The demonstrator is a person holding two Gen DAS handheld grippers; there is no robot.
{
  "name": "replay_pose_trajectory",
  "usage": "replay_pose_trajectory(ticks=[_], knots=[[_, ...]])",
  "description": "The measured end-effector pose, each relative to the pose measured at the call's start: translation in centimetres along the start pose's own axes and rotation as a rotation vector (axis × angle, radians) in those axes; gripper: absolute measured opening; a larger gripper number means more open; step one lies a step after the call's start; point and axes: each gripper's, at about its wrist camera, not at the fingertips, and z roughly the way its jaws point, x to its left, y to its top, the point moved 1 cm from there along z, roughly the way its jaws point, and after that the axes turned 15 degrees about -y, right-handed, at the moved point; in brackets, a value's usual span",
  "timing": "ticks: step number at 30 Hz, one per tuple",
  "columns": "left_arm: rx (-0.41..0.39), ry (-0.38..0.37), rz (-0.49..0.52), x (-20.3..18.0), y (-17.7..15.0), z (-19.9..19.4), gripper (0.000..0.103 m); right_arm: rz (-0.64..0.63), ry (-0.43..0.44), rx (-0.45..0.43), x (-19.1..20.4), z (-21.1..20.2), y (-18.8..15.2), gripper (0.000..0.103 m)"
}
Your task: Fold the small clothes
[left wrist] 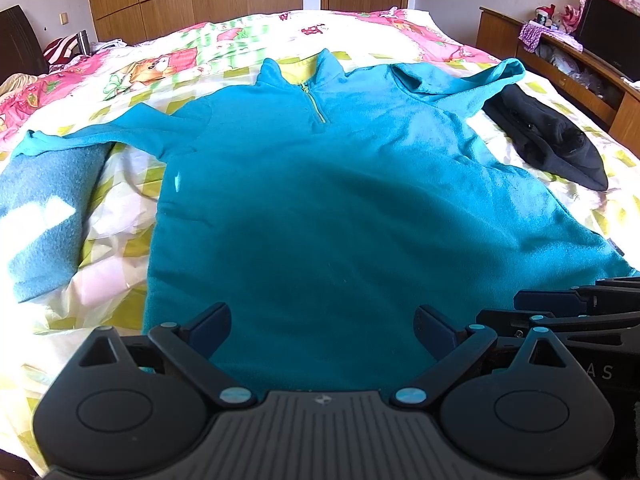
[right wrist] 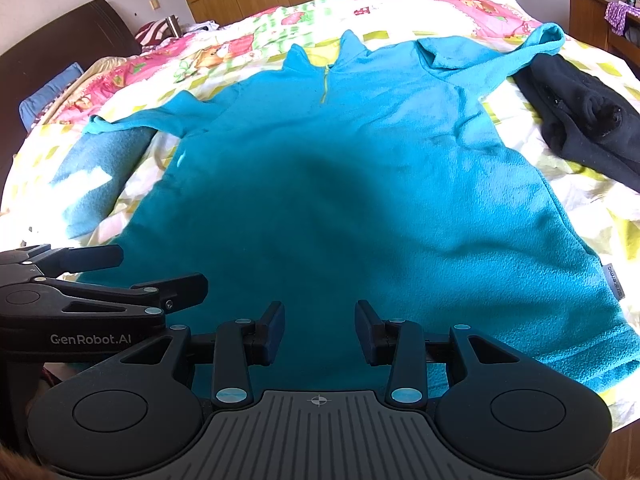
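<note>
Teal fleece zip-neck pullover (left wrist: 320, 200) spread flat on the patterned bed (left wrist: 120, 240); left tongs (left wrist: 322, 330) and right tongs (right wrist: 320, 330) both released, side by side above its hem.

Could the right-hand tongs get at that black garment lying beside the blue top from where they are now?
Probably yes. The right tongs stand open and hold nothing, and the black garment lies uncovered on the bed, to the right of the blue top, with only the sleeve tip near it. It would mean reaching forward across the top.
</note>
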Motion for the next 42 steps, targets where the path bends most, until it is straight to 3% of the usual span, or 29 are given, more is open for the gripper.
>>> replay_pose_trajectory(ticks=[31, 42], knots=[[-0.006, 0.003, -0.016, 1.6, 2.1, 1.2, 0.103, -0.029, -0.013, 0.003, 0.8, 1.3, 1.8, 0.038], [-0.058, -0.024, 0.050, 3.4, 7.9, 1.5, 0.103, -0.056, -0.005, -0.051, 1.7, 2.0, 5.4, 0.038]])
